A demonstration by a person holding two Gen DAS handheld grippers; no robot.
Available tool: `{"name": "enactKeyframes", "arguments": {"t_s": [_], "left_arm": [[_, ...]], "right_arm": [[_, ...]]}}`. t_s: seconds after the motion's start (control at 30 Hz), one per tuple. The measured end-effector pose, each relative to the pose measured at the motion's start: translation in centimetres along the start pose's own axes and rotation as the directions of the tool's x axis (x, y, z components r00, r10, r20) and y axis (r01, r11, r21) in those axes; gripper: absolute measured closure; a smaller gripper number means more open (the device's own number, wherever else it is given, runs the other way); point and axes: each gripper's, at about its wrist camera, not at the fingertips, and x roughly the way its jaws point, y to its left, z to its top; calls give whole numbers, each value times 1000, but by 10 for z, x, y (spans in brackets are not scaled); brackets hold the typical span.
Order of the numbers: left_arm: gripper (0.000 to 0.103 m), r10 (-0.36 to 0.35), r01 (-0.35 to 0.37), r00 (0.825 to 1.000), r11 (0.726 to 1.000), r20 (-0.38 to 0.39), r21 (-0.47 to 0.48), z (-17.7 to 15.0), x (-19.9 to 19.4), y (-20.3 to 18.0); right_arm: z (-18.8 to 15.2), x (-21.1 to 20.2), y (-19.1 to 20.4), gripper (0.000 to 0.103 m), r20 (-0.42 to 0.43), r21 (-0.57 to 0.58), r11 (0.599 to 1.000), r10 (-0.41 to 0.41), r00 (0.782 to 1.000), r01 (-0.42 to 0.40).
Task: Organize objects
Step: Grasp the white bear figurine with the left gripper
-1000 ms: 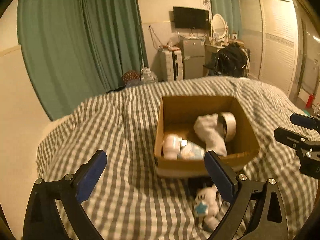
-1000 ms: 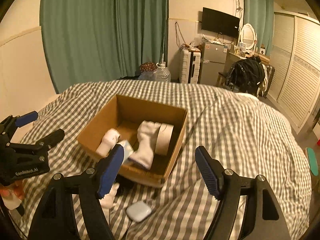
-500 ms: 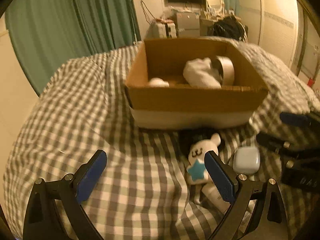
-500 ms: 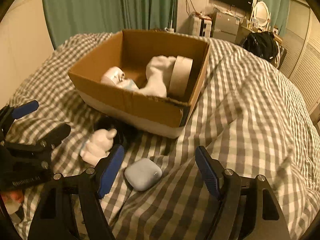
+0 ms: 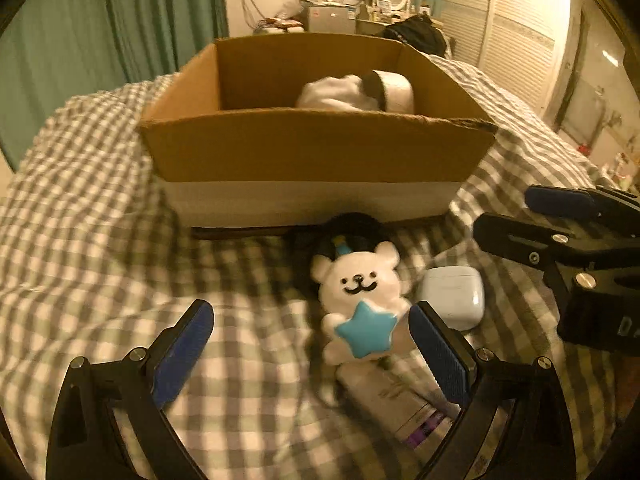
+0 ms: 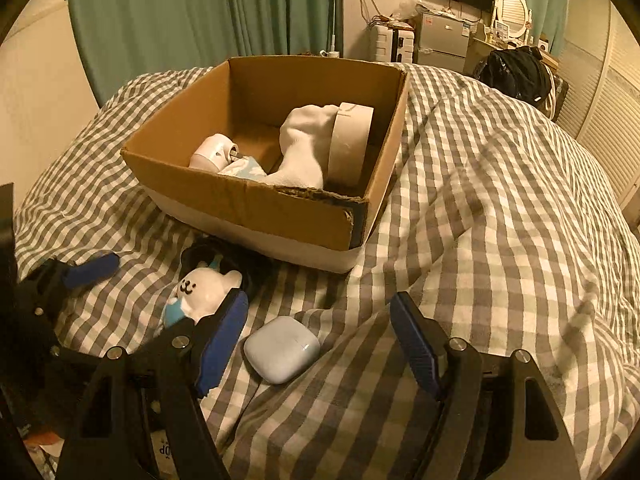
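Note:
A cardboard box [image 5: 316,152] [image 6: 248,200] sits on a checked bed cover and holds a white sock [image 6: 304,148], a tape roll [image 6: 350,140] and a small white bottle [image 6: 212,152]. In front of it lie a white bear toy with a blue star [image 5: 360,300] [image 6: 202,290], a white earbud case [image 5: 450,296] [image 6: 282,348] and a flat tube [image 5: 396,400]. My left gripper [image 5: 312,348] is open, low over the cover, the bear just inside its right finger. My right gripper [image 6: 316,340] is open, with the earbud case between its fingers.
A dark round object [image 5: 352,228] lies between the bear and the box. The checked cover [image 6: 500,200] spreads wide to the right of the box. Green curtains [image 6: 200,12], a fridge and a wardrobe stand behind the bed.
Both grippers have dropped and moved forward toward the objects in front of the box. The bear and earbud case now look larger and closer. Both stay open.

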Motion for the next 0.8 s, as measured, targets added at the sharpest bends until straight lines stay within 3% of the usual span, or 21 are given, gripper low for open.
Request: {"name": "enactKeyframes", "arguments": {"t_s": [0.1, 0.17, 0.23, 0.33, 0.57, 0.8], "left_arm": [[3, 21, -20, 1000, 999, -20, 29, 1, 15, -7], [10, 15, -13, 999, 999, -46, 43, 0, 23, -11], [40, -13, 17, 998, 998, -64, 59, -2, 27, -14], [54, -49, 52, 996, 998, -69, 45, -3, 22, -12], [54, -82, 80, 996, 995, -36, -61, -5, -11, 15], [54, 6, -3, 999, 998, 46, -60, 6, -38, 35]], "right_arm": [[0, 1, 0, 30, -1, 2, 1000, -2, 1000, 2], [0, 0, 1, 30, 0, 3, 1000, -4, 1000, 4], [0, 1, 0, 30, 0, 4, 1000, -5, 1000, 5], [0, 1, 0, 30, 0, 3, 1000, -7, 1000, 7], [-1, 2, 0, 30, -4, -2, 1000, -6, 1000, 6], [-3, 13, 16, 30, -49, -77, 997, 1, 999, -5]]}}
